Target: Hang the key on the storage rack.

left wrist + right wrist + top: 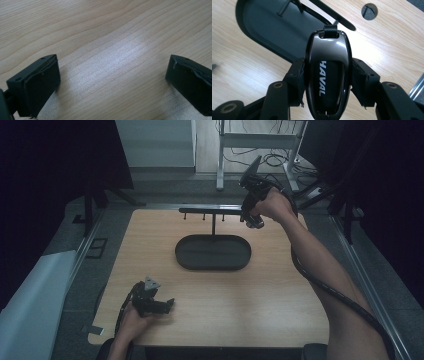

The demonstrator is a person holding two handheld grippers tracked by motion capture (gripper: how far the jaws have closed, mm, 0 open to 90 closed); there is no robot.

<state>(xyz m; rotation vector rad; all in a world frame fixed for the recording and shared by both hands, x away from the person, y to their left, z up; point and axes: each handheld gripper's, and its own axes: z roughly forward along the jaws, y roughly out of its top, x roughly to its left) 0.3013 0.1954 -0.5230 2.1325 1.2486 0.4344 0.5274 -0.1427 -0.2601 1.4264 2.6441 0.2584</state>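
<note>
A glossy black car key fob (328, 75) marked HAVAL is clamped between the jaws of my right gripper (328, 73), its short strap loop (330, 29) pointing up. In the high view my right gripper (252, 217) is raised at the right end of the black stand's hook bar (210, 210). The bar (337, 17) runs just past the loop; I cannot tell if they touch. Below lies the stand's oval tray base (213, 252). My left gripper (167, 305) rests open on the wooden table (280, 300) at the front left, with bare wood between its jaws (112, 82).
Small hooks hang under the bar. A round cable hole (369, 11) sits in the tabletop near the far right corner. Behind the table stand a white desk frame (260, 142) and loose cables on the floor. A thick cable (340, 295) trails along the right forearm.
</note>
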